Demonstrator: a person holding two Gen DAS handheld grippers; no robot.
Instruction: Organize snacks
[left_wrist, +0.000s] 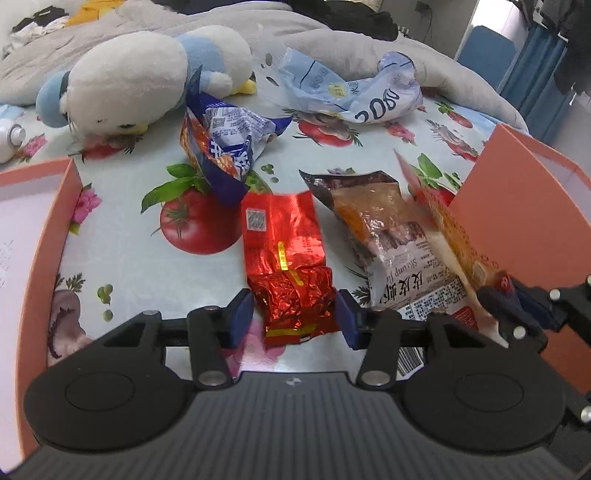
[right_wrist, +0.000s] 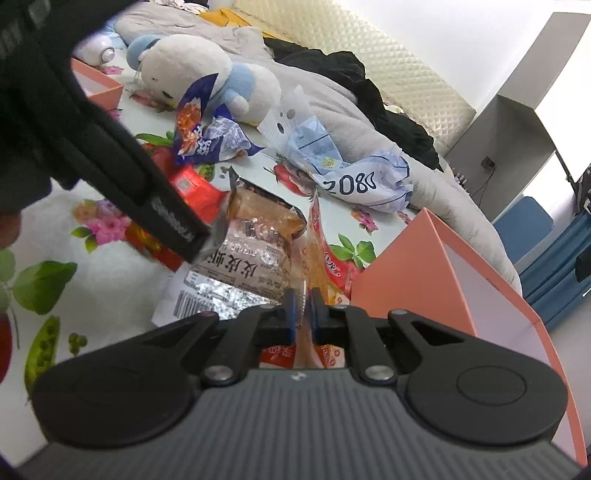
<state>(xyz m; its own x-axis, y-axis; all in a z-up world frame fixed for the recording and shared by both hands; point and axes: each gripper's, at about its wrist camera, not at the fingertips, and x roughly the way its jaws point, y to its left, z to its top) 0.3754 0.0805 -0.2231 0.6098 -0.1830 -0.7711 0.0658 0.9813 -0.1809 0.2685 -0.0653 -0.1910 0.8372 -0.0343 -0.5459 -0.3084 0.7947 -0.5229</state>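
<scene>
Red packet (left_wrist: 286, 258) crinkled glossy foil; plush toy (left_wrist: 129, 79) fuzzy cloth; orange box (right_wrist: 436, 273) smooth matt card.

Left tongs (left_wrist: 295, 314) gape wide, held low; right tongs (right_wrist: 302, 308) are pinched nearly closed.

Fruit-print bedsheet (left_wrist: 122, 236); snack pkts (left_wrist: 284, 254), plush (left_wrist: 136, 77)

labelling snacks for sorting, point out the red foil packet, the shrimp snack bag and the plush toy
red foil packet (left_wrist: 282, 236): left wrist view, flat upper face
shrimp snack bag (left_wrist: 373, 218): left wrist view, clear orange middle
plush toy (left_wrist: 129, 77): left wrist view, white body
</scene>
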